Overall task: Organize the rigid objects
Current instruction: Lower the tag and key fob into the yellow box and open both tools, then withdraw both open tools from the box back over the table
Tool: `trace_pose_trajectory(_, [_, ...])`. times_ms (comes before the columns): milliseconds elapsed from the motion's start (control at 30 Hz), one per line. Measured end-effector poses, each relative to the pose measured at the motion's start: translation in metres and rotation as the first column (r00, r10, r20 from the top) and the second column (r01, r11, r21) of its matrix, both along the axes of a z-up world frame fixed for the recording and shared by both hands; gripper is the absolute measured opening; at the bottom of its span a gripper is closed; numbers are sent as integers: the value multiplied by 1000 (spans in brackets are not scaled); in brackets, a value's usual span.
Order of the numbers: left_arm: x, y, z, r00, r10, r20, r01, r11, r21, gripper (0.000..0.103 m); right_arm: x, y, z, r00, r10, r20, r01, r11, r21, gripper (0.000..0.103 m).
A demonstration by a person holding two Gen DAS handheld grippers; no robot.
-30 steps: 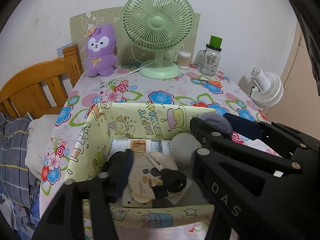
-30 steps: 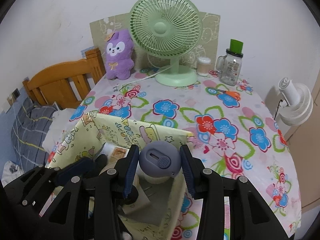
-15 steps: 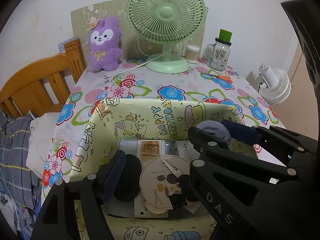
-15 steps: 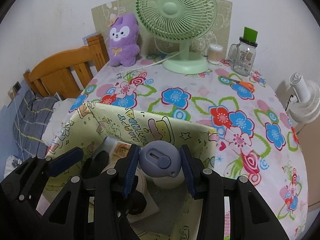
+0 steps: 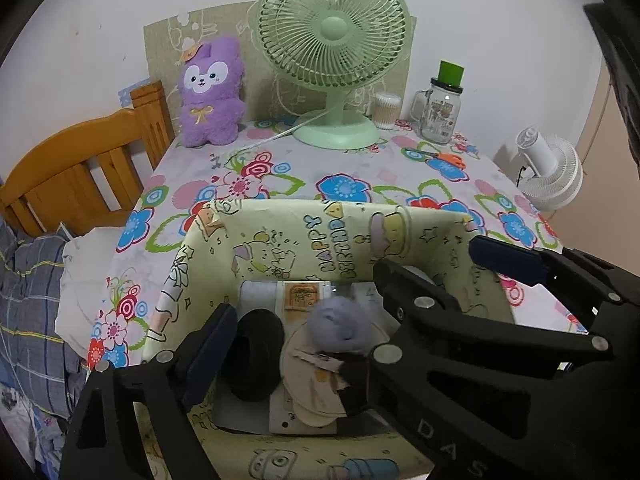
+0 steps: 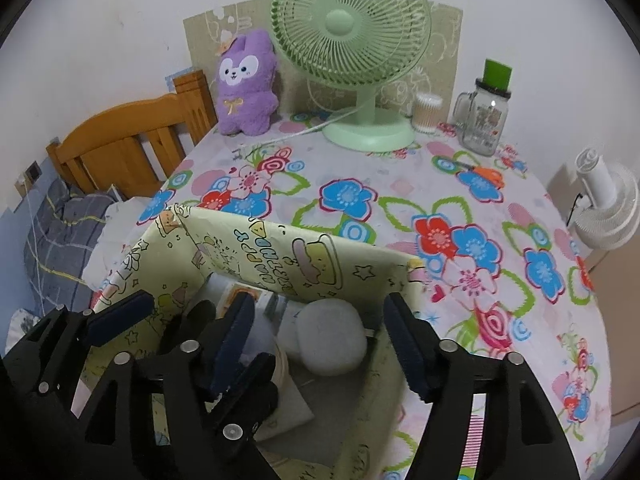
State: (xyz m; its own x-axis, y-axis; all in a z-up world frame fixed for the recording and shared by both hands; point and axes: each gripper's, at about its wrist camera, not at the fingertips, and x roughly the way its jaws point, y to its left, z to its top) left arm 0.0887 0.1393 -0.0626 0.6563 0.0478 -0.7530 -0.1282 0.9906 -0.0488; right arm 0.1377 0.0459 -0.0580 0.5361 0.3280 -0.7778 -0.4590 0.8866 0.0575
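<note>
1. Your left hand-held gripper [image 5: 304, 332] hangs over the yellow cartoon-print box [image 5: 320, 232], jaws opening and gripping nothing; a black round object [image 5: 256, 354] lies just inside its left finger.
2. Your right hand-held gripper [image 6: 324, 340] is over the same box, jaws opening, its pads clear of the white rounded container [image 6: 328, 336] that sits between them on the box floor.
3. In the left wrist view, a blurred grey-blue cap [image 5: 340, 320] shows at the box's centre, above a round beige disc [image 5: 312, 384]. Whether it touches the disc you cannot tell.
4. A white flat pack with an orange label [image 5: 302, 296] lies against the box's far wall, at 12 o'clock from the disc.
5. The box stands at the near edge of the flower-patterned surface [image 6: 400, 184].
6. At 12 o'clock beyond the box: a green fan [image 6: 352, 32], a purple plush toy [image 6: 246, 84] at 11, a glass jar with a green lid [image 6: 486, 120] at 1.
</note>
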Motion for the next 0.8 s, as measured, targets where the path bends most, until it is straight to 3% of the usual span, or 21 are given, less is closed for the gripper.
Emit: trace_pose_trajectory(800, [-35, -62, 48, 992, -64, 112, 55, 995, 80, 102, -42, -84, 52, 984, -125, 130, 115, 990, 76, 91])
